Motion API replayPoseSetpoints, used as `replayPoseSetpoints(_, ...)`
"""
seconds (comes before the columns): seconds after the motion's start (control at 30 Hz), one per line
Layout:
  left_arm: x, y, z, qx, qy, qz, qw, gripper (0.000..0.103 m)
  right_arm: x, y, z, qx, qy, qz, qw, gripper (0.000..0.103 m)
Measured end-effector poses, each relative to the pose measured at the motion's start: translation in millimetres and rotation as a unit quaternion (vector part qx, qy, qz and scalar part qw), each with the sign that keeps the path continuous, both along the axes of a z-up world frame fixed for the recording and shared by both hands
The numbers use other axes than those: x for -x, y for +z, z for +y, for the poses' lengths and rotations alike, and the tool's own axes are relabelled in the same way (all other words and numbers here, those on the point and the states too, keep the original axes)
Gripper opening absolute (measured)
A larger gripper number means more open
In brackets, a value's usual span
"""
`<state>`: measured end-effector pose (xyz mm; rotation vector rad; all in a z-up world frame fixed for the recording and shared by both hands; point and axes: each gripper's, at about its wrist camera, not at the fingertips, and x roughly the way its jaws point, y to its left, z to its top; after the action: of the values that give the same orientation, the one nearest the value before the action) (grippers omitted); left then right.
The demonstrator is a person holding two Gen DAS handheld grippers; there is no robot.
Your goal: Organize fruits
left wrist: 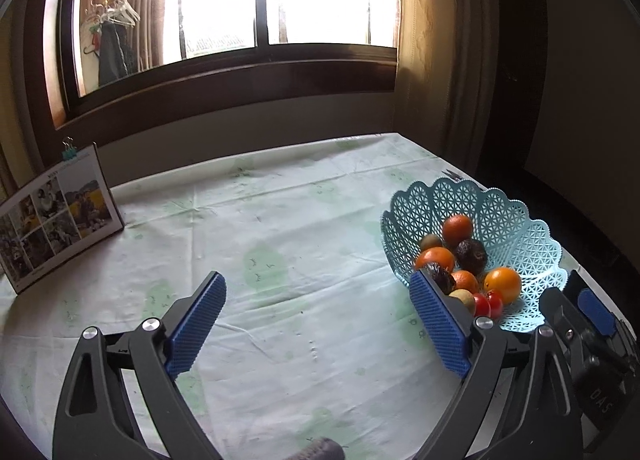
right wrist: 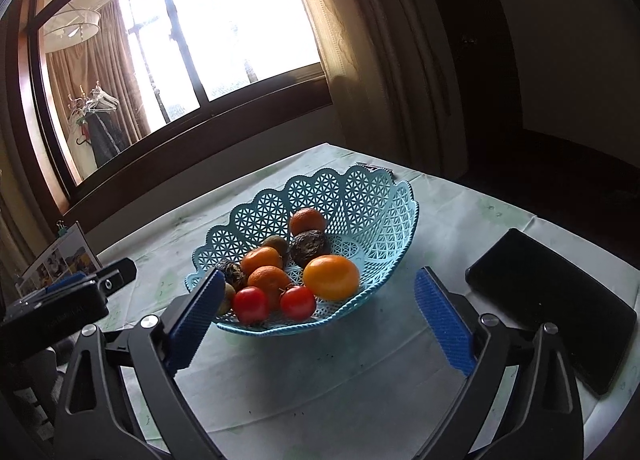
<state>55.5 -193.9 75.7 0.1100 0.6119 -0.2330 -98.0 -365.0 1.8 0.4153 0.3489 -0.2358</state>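
A light blue lattice basket (right wrist: 360, 196) stands on the table and holds several fruits: oranges (right wrist: 331, 277), two red tomatoes (right wrist: 297, 302), dark wrinkled fruits (right wrist: 309, 246) and small brownish ones. My right gripper (right wrist: 318, 280) stands open just in front of the basket, nothing between its blue pads (right wrist: 196, 320). In the left wrist view the same basket (left wrist: 516, 220) sits at the right, partly behind the right-hand pad (left wrist: 438, 324). My left gripper (left wrist: 318, 284) is open over bare tablecloth, empty. The right gripper's body (left wrist: 592, 336) shows at the right edge.
A pale green-patterned tablecloth (left wrist: 280, 228) covers the table. A photo calendar with a binder clip (left wrist: 60, 216) stands at the far left. A flat black object (right wrist: 552, 300) lies right of the basket. Window and curtains behind the table. A grey object (left wrist: 320, 452) pokes in at the bottom edge.
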Motion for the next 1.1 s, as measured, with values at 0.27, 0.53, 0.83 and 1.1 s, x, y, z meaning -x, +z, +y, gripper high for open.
replayPoseSetpoints(0.27,5.1,7.9,0.8,-0.004,0.002,-0.013,0.9999,0.096,-5.2,2.0,9.7,0.019,0.027,0.006,0.999,0.100)
replayPoseSetpoints(0.53,9.6,8.9,-5.7,-0.026,-0.002,-0.024,0.9994,0.098,-7.7,2.4,14.3,0.030,0.033,0.007,0.999,0.100)
replayPoseSetpoints(0.83,12.0,5.7,-10.5,-0.030,-0.013,-0.024,0.9992,0.098,-11.5,1.3,13.5,0.029,0.032,0.015,0.999,0.100)
replayPoseSetpoints(1.1,10.2,-1.9,-16.0,-0.047,-0.011,-0.020,0.9986,0.098,-12.0,-1.1,9.2,0.018,0.027,0.023,0.999,0.100)
